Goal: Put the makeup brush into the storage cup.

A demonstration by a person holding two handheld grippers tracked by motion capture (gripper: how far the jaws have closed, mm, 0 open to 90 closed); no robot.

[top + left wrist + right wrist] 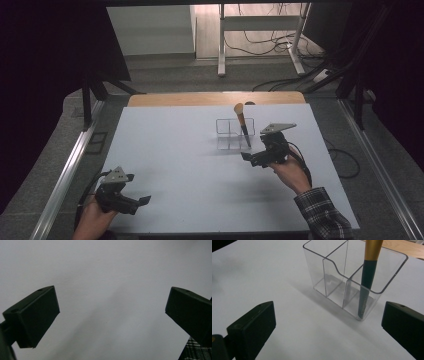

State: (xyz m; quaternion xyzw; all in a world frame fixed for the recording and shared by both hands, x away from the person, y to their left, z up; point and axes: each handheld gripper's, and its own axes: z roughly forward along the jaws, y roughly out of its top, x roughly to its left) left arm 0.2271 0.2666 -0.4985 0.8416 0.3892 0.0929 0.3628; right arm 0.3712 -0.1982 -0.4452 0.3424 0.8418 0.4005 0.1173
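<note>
Nearest the person, the left tongs rest low at the near left corner of the white tabletop, jaws spread wide with nothing between them. Farther in, the right tongs are likewise released, jaws parted and empty, hovering just short of the clear acrylic organiser.

That organiser stands right of centre toward the far edge, split into compartments. A makeup brush leans in the one nearest the right tongs, handle down, bristles up and tilted away.

The brush looks light and stiff, its dark handle smooth and probably a little slippery (the gold ferrule even more so). The best hold is likely the handle just above the organiser's rim, below the ferrule, leaving the soft bristles alone. The organiser itself seems light and hard-walled, so it could skid or tip if the brush is dragged sideways; a lift along the brush's own lean should keep it steady.
</note>
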